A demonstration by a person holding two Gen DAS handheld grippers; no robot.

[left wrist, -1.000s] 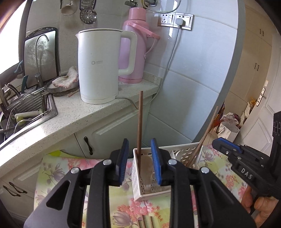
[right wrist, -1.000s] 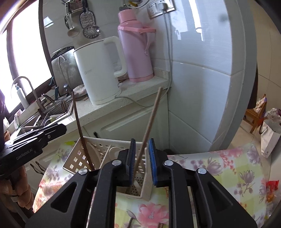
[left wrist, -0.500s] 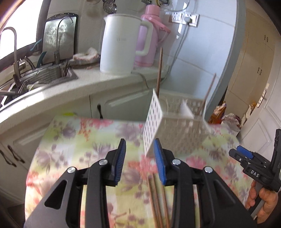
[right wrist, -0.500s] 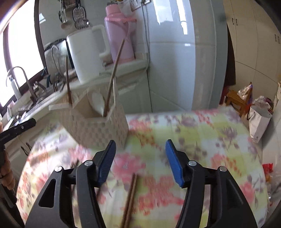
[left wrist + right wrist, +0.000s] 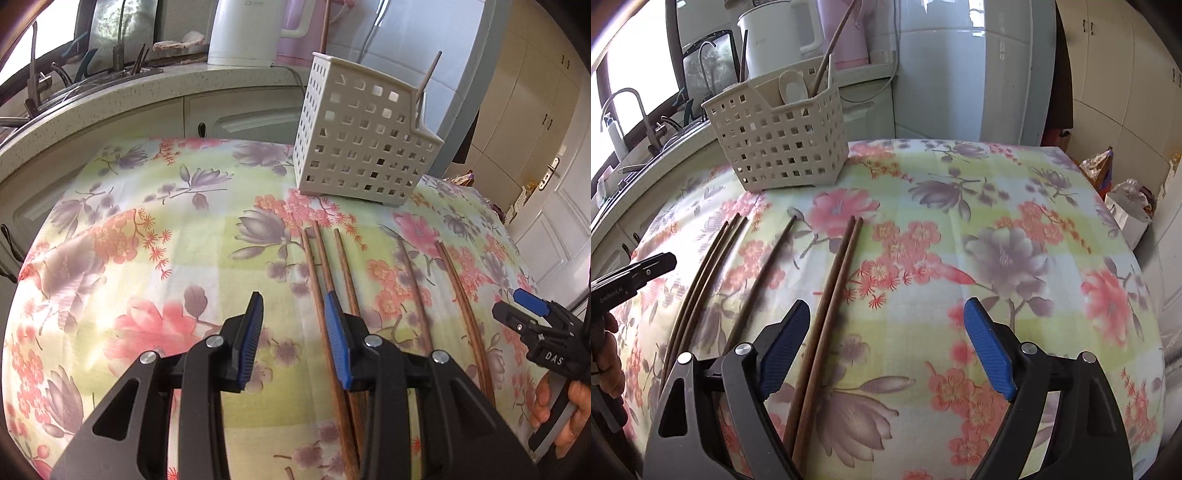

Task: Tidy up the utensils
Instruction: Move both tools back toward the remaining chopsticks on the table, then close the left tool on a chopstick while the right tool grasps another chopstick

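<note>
Both claws have dropped from the rim of the utensil basket [image 5: 783, 140] to hover low over the flowered bench [image 5: 1015, 229], each chopstick held a second ago now standing in the basket; left claw [image 5: 295, 332] stands part-spread and pinches nothing, its right pad lying over the near group of three chopsticks [image 5: 325, 266] without, as far as this view allows, pressing on them; right claw [image 5: 882, 343] is opening wide, jaws empty, with a pair of chopsticks [image 5: 834, 288] passing just inside its left pad, a placing that suits a descent onto one stick of the pair; between the two groups lies a single chopstick [image 5: 764, 273], so six in all remain loose on the cloth, set roughly parallel with their tips toward the basket, well placed for lifting lengthwise; chopsticks are slender, dark reddish-brown wood, tapering toward the far end; basket is cream perforated plastic, upright at the far side of the bench, holding a pale spoon [image 5: 792, 88] and two leaning chopsticks, one in each end; task judged partly done, the next grasp being on the loose sticks.
</note>
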